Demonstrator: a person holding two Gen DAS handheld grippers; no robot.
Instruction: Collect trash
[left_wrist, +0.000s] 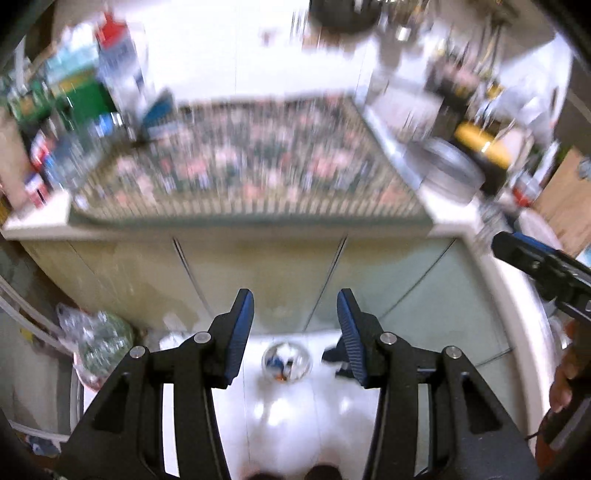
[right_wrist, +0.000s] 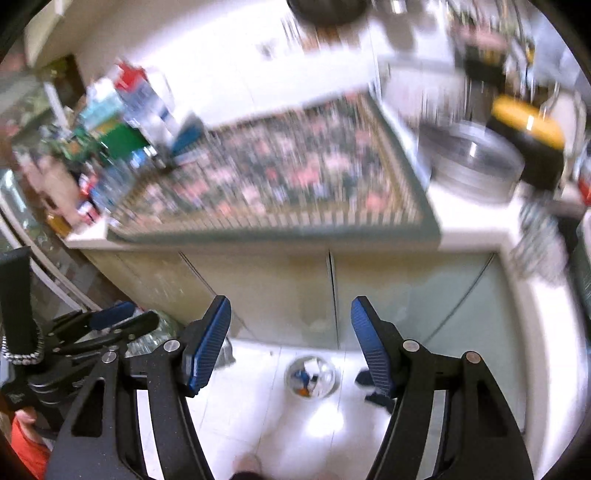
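Most of the upper scene is smeared by motion blur, so the patterned mat on the white counter serves as the landmark. Left of the mat a crowd of boxes and bottles stands in green, blue and red — none of their labels can be read. Below the mat's left corner, on the floor, a crumpled clear plastic bag is partly cut off by the left gripper. Its blue-padded fingers stand apart with nothing between them. Straight below the mat's front edge, past the pale cabinet doors, a small round bin sits on the glossy white floor with bits of trash inside — white, blue and orange scraps, too small to identify. A dark shape just right of the bin is half hidden behind a finger. The right gripper is likewise parted and empty. Right of the mat stand a round metal tin and a yellow-topped black container, both blurred.
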